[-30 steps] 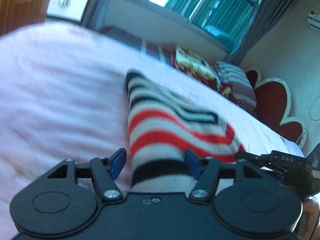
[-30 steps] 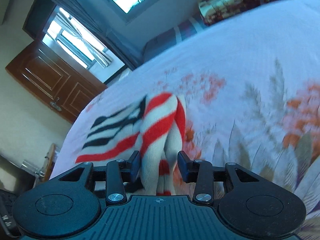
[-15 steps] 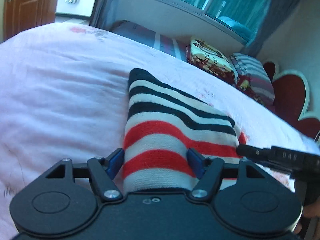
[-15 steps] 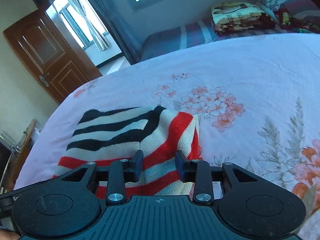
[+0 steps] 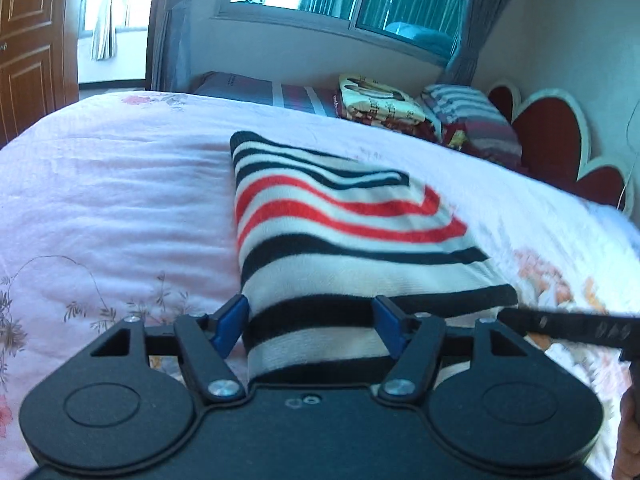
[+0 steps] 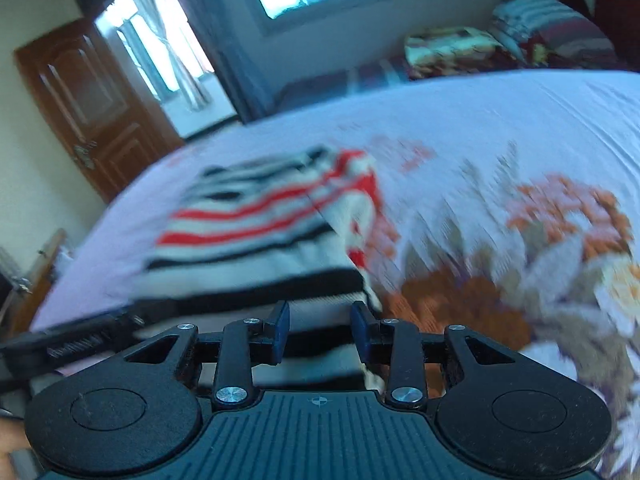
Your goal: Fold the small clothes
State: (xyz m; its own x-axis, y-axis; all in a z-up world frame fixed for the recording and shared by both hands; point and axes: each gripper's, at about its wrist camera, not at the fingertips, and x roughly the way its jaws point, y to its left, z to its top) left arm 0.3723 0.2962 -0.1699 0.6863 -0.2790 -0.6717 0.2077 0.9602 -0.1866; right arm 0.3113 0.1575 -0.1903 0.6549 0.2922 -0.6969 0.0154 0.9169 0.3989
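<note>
left wrist view: striped garment (image 5: 344,240) lies flat on the bed (image 5: 112,208), its near edge between the open jaws of the left gripper (image 5: 310,322); right gripper (image 6: 320,326) straddles the other corner, grip unclear, likely to square the fold.

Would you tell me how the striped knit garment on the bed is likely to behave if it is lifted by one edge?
The striped knit garment would probably droop: its folded layers lie limp on the bedspread. It looks soft and light. The ribbed knit seems unlikely to slip from pads.
</note>
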